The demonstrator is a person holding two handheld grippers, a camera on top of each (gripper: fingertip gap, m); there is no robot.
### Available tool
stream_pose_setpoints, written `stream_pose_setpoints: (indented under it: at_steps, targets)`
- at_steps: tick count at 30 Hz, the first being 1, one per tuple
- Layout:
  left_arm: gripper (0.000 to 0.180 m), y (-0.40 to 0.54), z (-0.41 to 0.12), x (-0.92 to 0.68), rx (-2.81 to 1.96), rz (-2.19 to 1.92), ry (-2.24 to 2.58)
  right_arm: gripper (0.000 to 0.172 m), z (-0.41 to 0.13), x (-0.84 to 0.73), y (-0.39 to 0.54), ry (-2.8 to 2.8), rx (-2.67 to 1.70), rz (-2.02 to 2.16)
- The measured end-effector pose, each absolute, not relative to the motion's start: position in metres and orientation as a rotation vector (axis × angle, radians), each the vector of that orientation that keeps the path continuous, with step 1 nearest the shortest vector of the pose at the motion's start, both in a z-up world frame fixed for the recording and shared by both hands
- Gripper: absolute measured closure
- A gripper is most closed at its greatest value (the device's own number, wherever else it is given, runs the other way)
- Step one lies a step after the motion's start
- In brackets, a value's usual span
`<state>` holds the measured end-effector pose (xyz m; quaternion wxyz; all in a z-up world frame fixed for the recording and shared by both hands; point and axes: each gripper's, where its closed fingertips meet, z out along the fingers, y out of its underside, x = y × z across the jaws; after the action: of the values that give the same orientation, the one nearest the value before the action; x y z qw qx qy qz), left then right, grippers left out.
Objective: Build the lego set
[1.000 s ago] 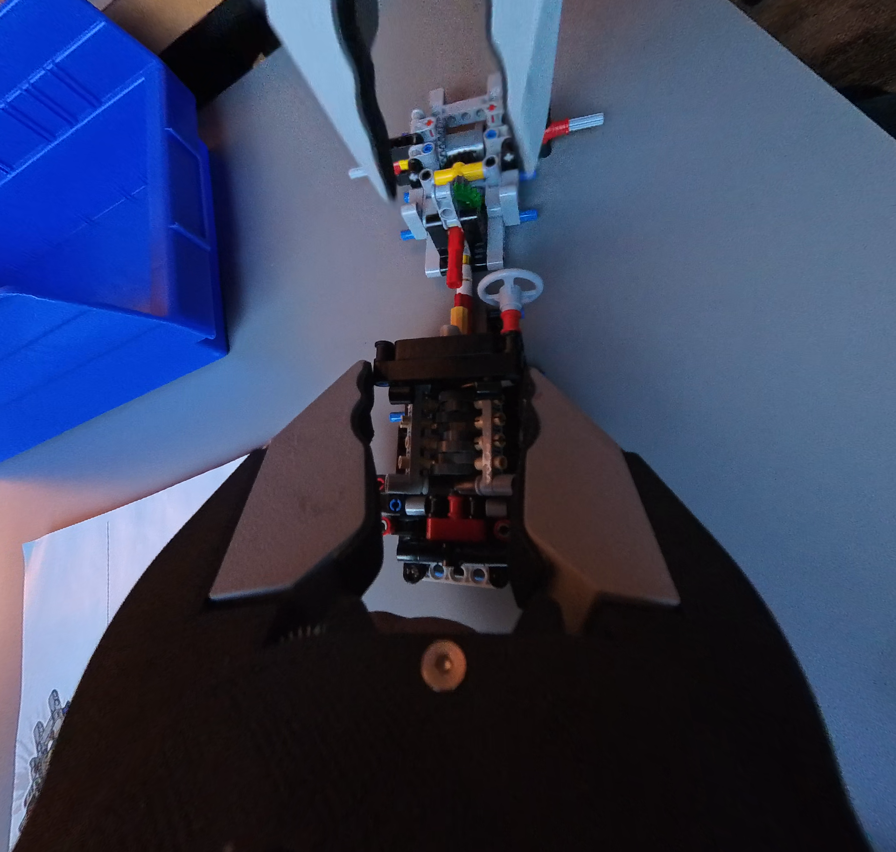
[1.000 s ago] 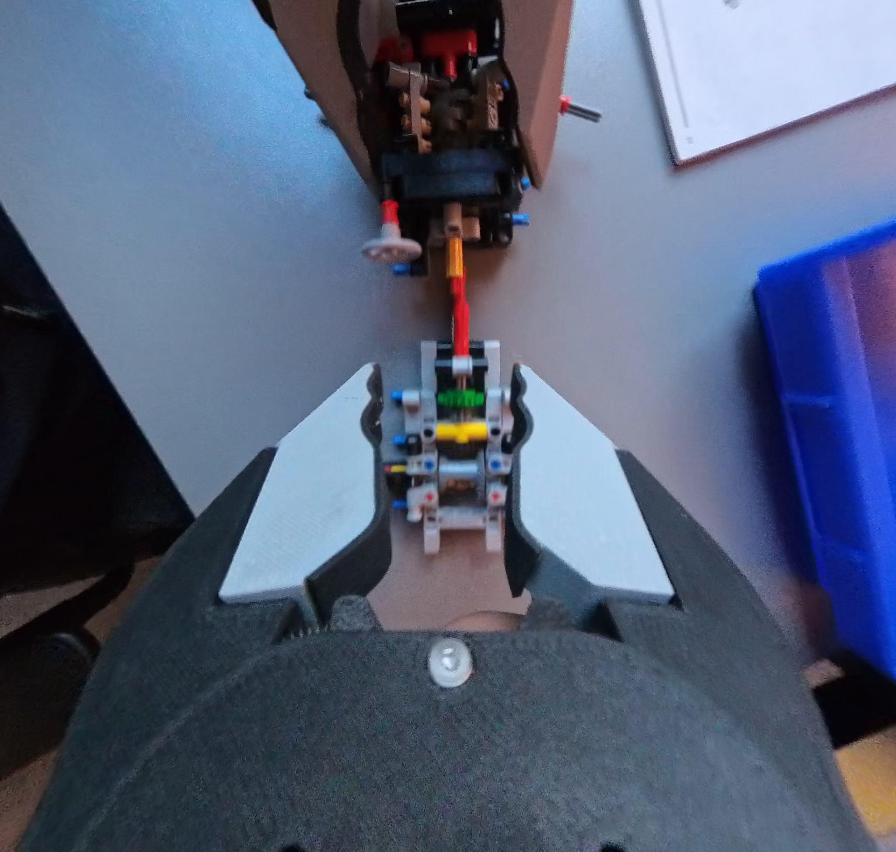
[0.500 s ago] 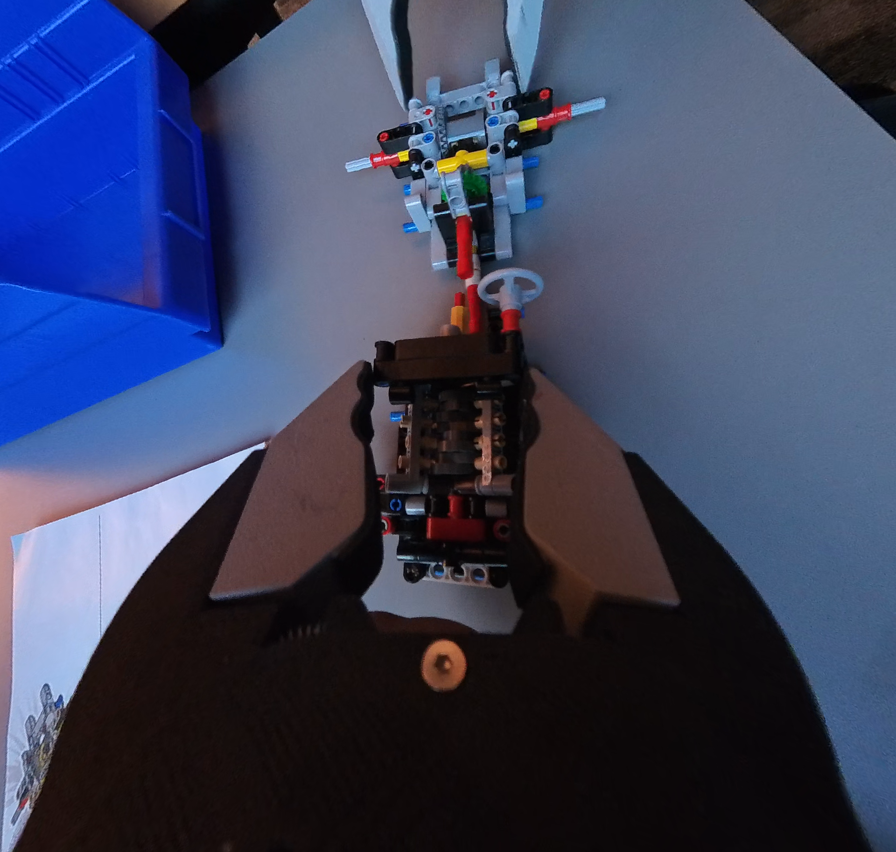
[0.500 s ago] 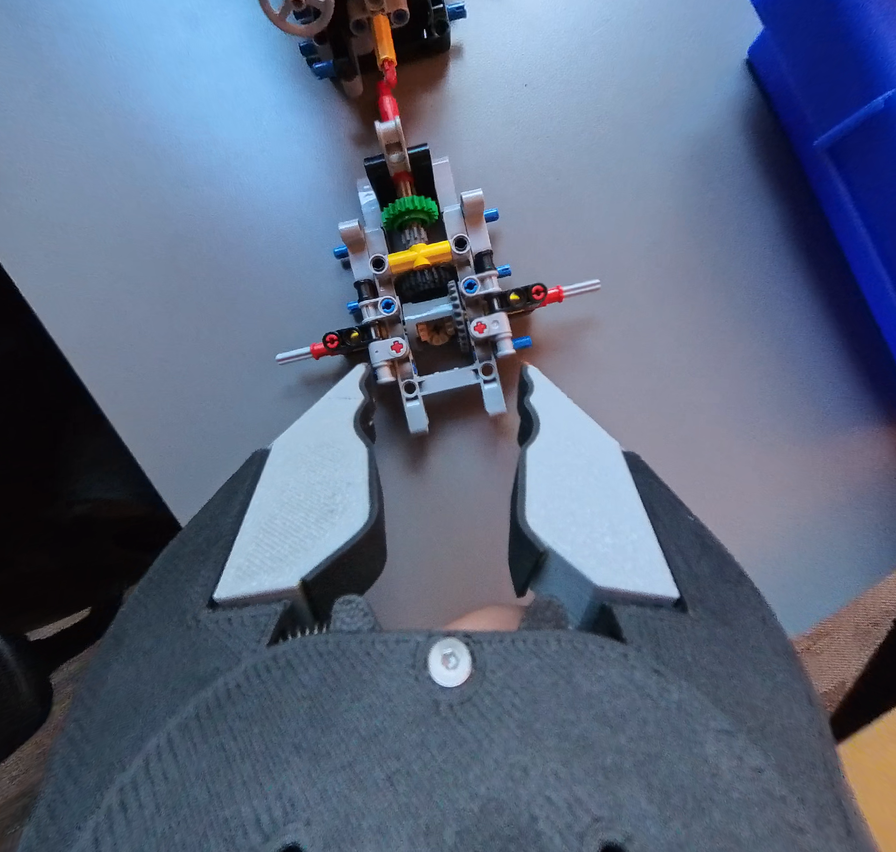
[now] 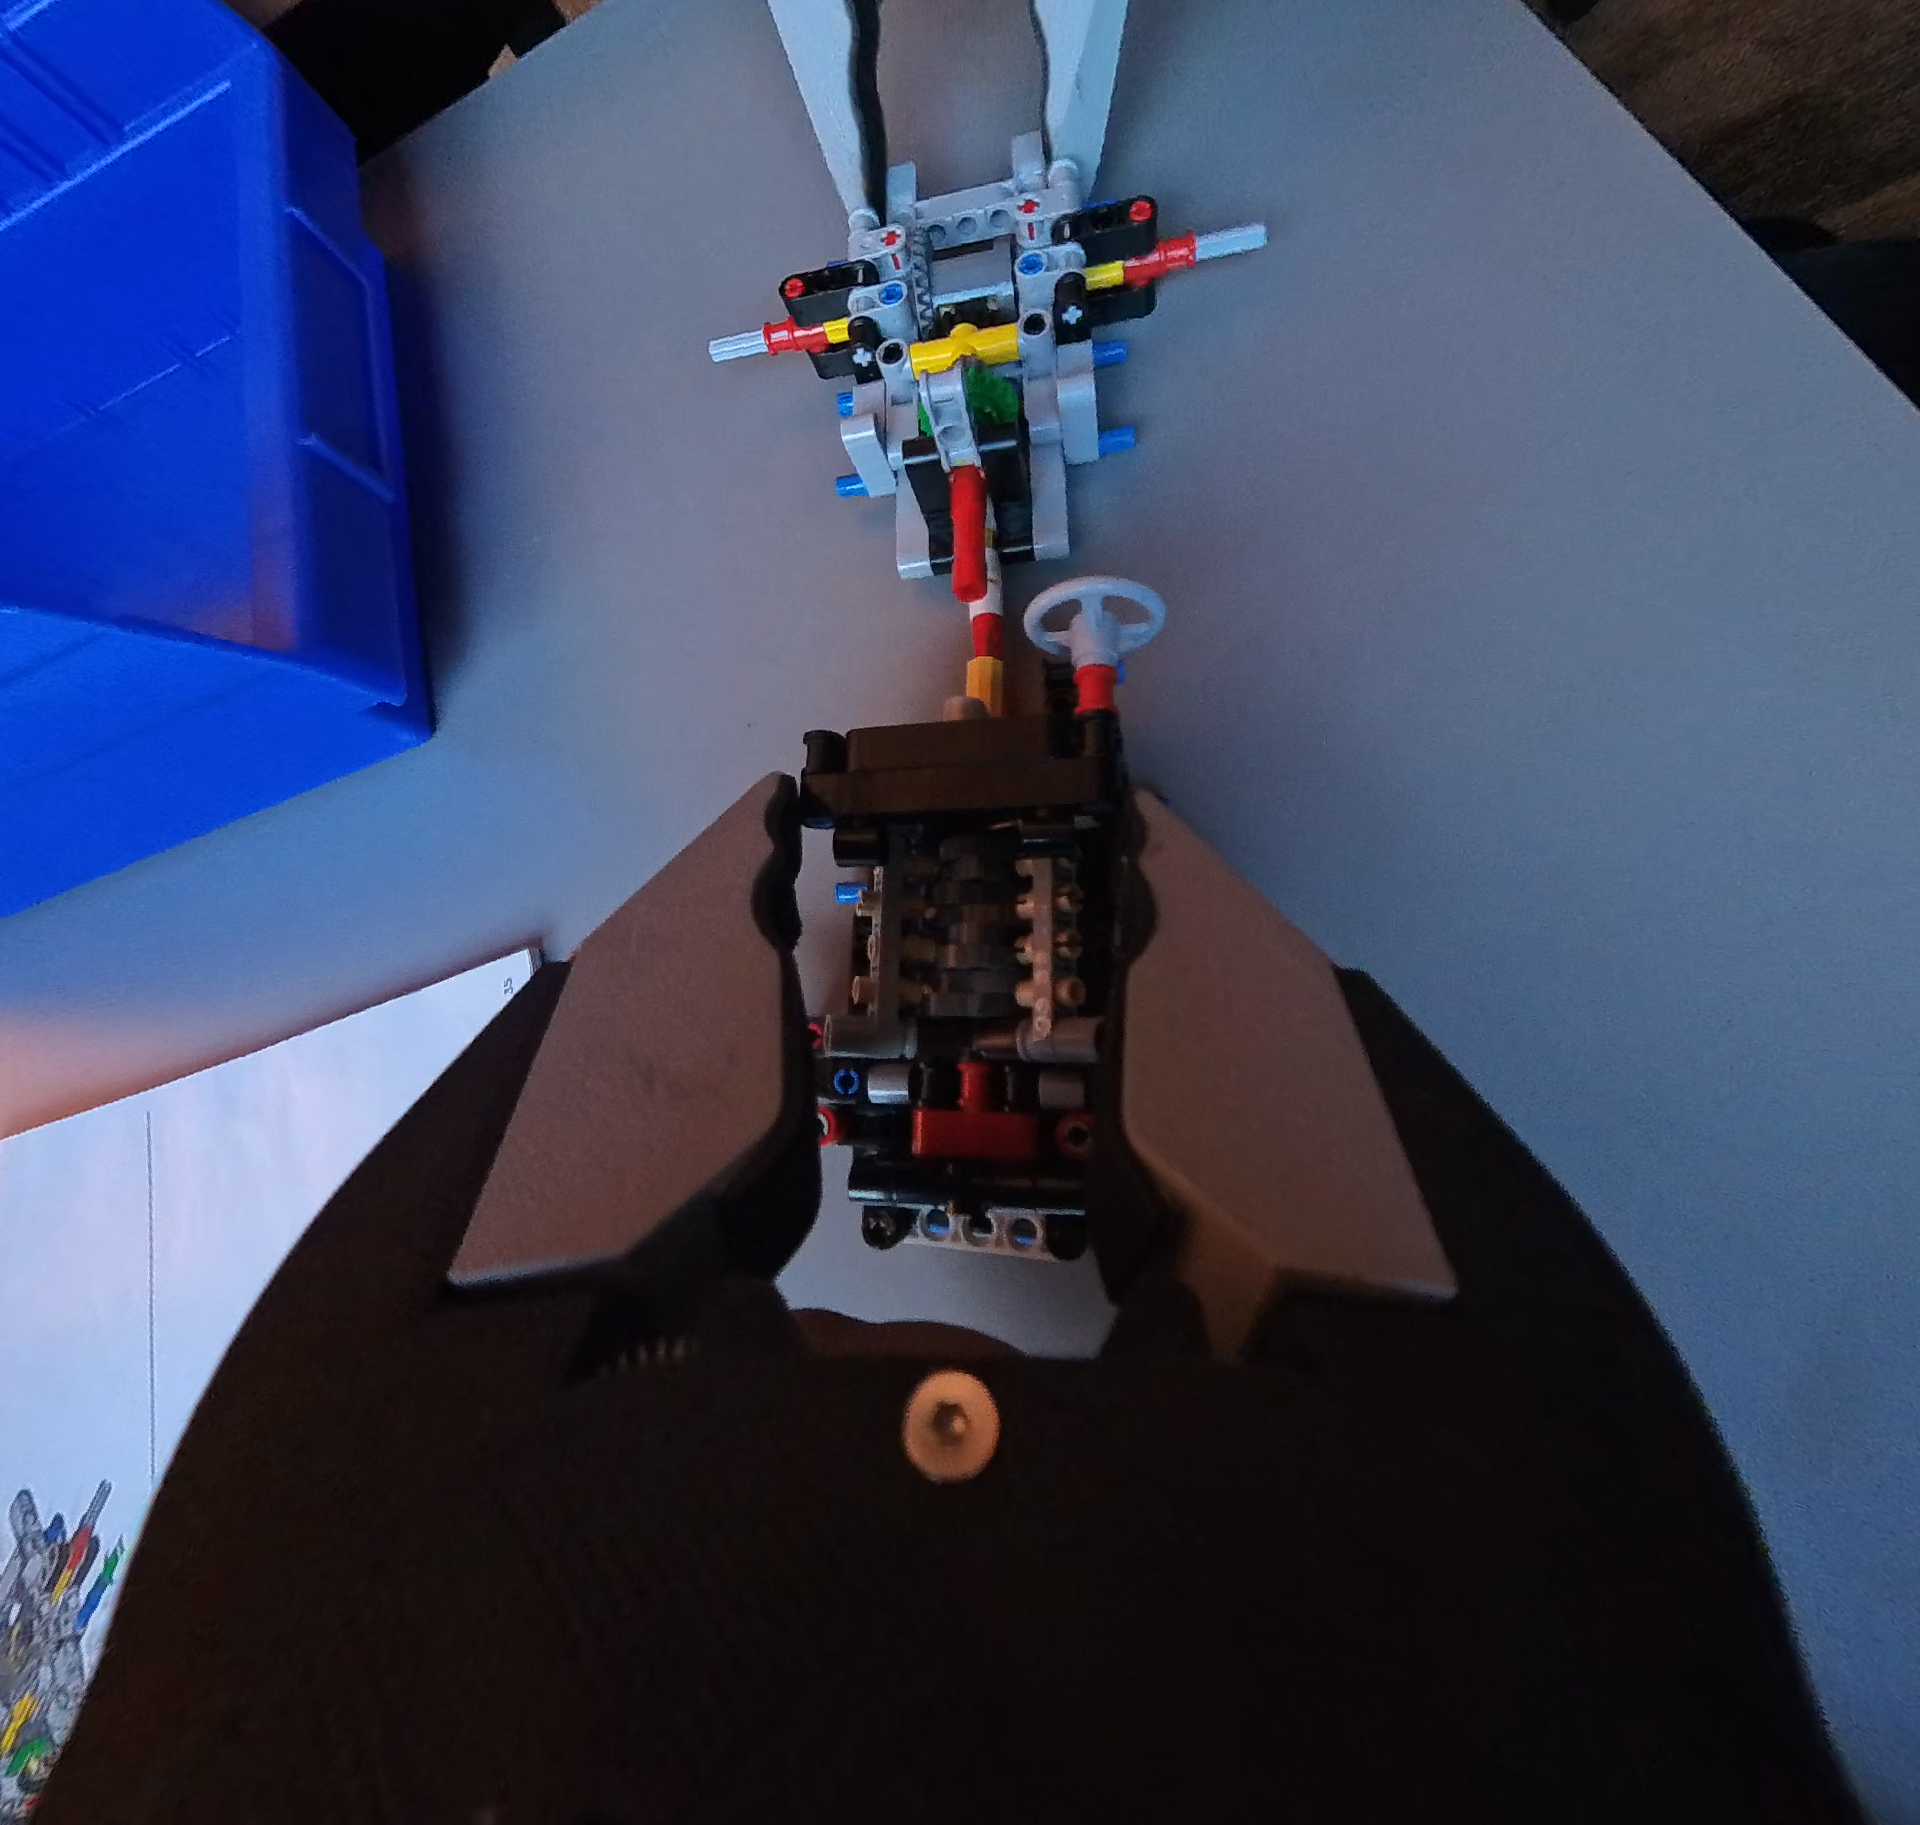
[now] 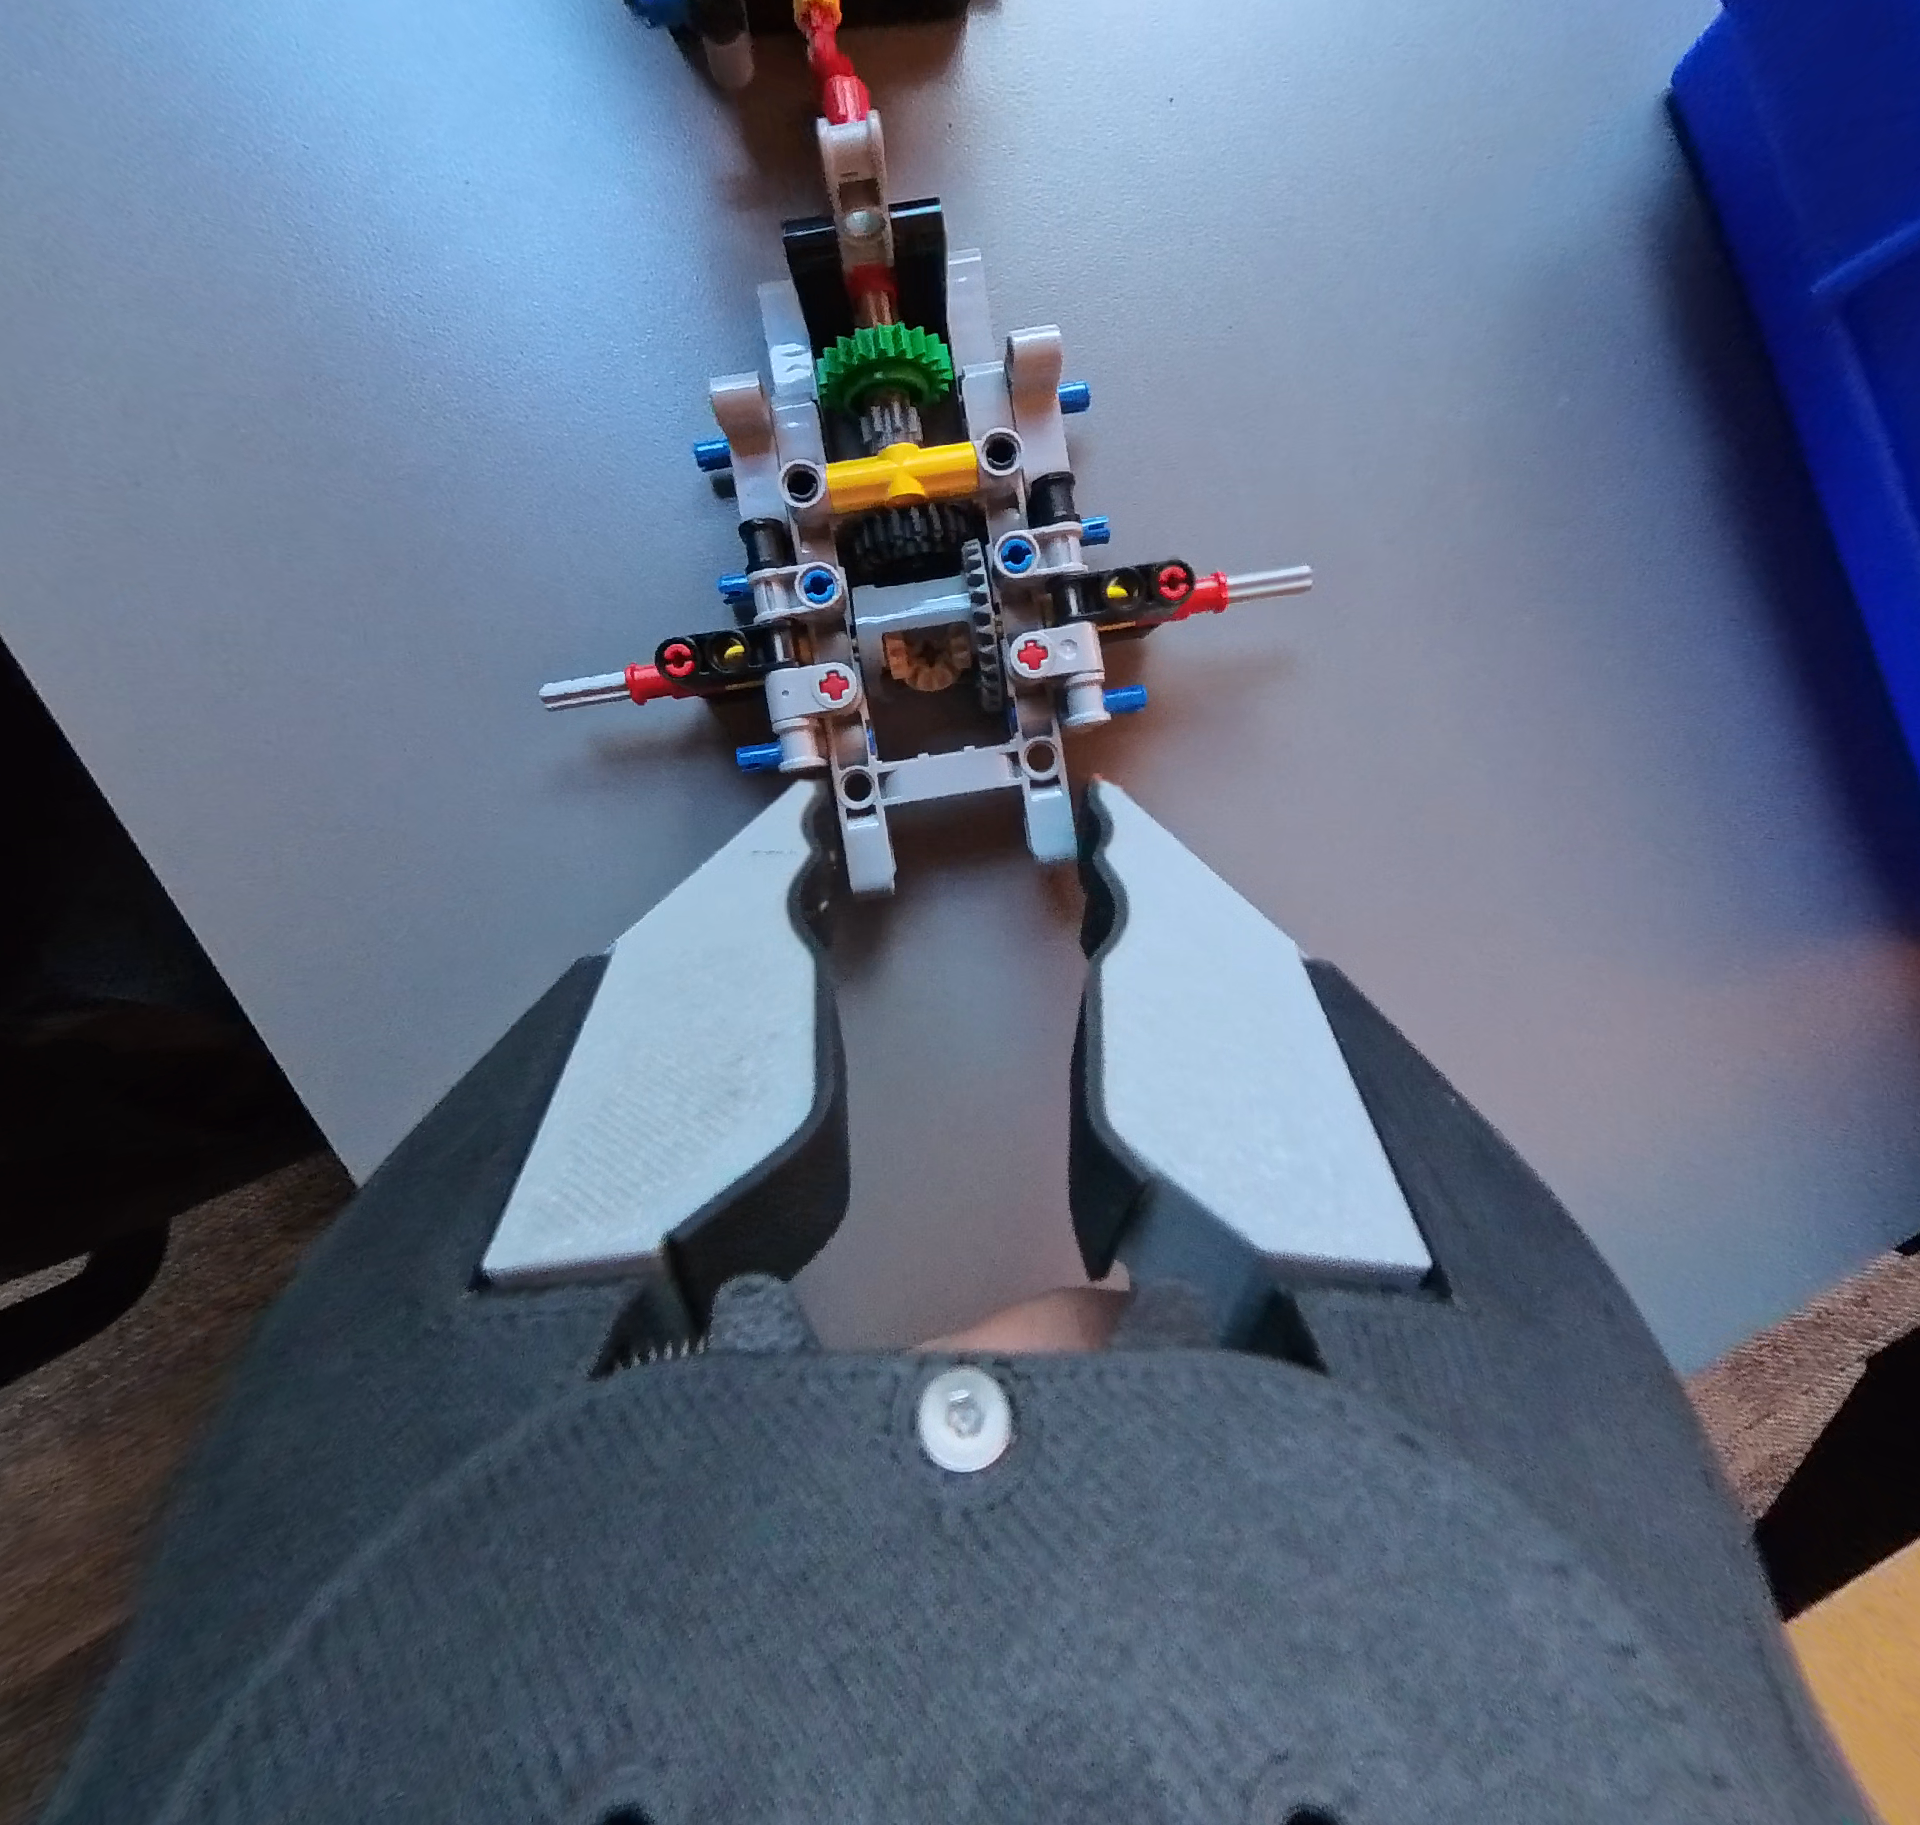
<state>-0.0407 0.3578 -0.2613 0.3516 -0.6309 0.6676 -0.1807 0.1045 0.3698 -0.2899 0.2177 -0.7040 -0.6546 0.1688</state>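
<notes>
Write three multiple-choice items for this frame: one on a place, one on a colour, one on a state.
1. The blue bin stands where in the left wrist view?
A. left of the models
B. right of them
C. on the booklet

2. The gear beside the yellow connector is:
A. green
B. orange
C. white

3. The left tool is:
A. bare
B. shut on the black brick assembly
C. holding the booklet

Key: 1 A, it fills the left edge; 2 A, green gear; 3 B, both fingers flank and press it.

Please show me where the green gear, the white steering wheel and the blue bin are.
green gear (image 6: pixel 884 368), right wrist view, on its toothed face.
white steering wheel (image 5: pixel 1093 616), left wrist view, on its hub.
blue bin (image 5: pixel 177 404), left wrist view, on its side wall.
</notes>
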Motion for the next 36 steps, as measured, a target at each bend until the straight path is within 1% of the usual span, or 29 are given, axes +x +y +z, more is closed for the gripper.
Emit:
stream_pose_setpoints:
  at_steps: [28,36]
  targets:
    - [0.122,0.3611,-0.2605,-0.0365,-1.673,-0.528,1.685,0.13,-0.2899,0.0994,0.368,-1.804,-1.868,0.532]
    - [0.122,0.3607,-0.2577,-0.035,-1.673,-0.648,1.637,0.13,-0.2886,0.0995,0.3677,-1.789,-1.856,0.492]
